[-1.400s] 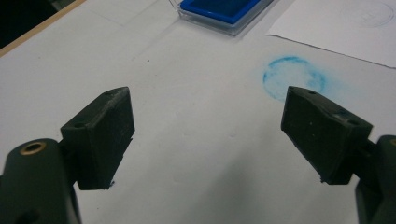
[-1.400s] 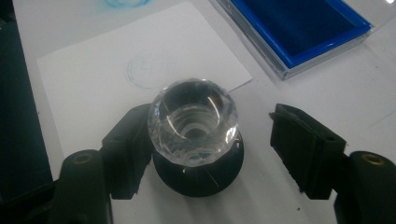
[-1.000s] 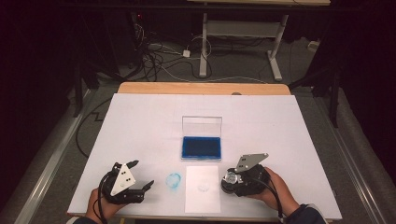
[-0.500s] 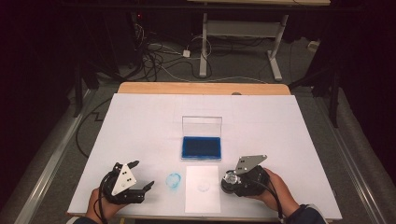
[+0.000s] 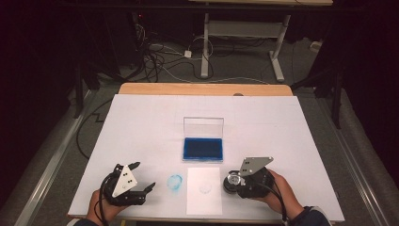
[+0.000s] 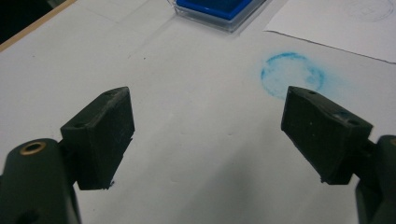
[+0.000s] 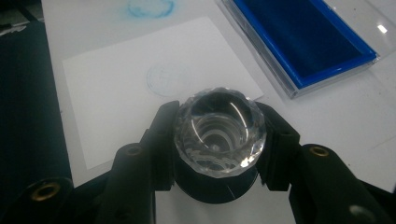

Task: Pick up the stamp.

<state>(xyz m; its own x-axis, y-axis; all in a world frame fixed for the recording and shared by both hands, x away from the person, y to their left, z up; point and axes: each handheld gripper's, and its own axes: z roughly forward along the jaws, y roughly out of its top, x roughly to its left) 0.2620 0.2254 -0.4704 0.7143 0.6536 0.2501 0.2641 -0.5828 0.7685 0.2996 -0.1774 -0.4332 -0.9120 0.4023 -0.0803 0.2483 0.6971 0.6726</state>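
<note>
A stamp (image 7: pixel 219 130) with a clear faceted knob and a black round base stands on the white table just right of a paper sheet (image 7: pixel 116 84). My right gripper (image 7: pixel 219 114) is shut on the stamp; its jaws have just been closing, with the black base between them. In the high view the stamp (image 5: pixel 233 180) and right gripper (image 5: pixel 235 184) are at the front right. The paper (image 5: pixel 204 197) bears a faint round print (image 5: pixel 205 189). My left gripper (image 5: pixel 144 175) rests at the front left, open and holding nothing (image 6: pixel 205 93).
An open blue ink pad (image 5: pixel 203 148) in a clear case, lid upright, lies behind the paper. A blue ring smudge (image 5: pixel 175 182) marks the table between the left gripper and the paper. The table's front edge runs close under both hands.
</note>
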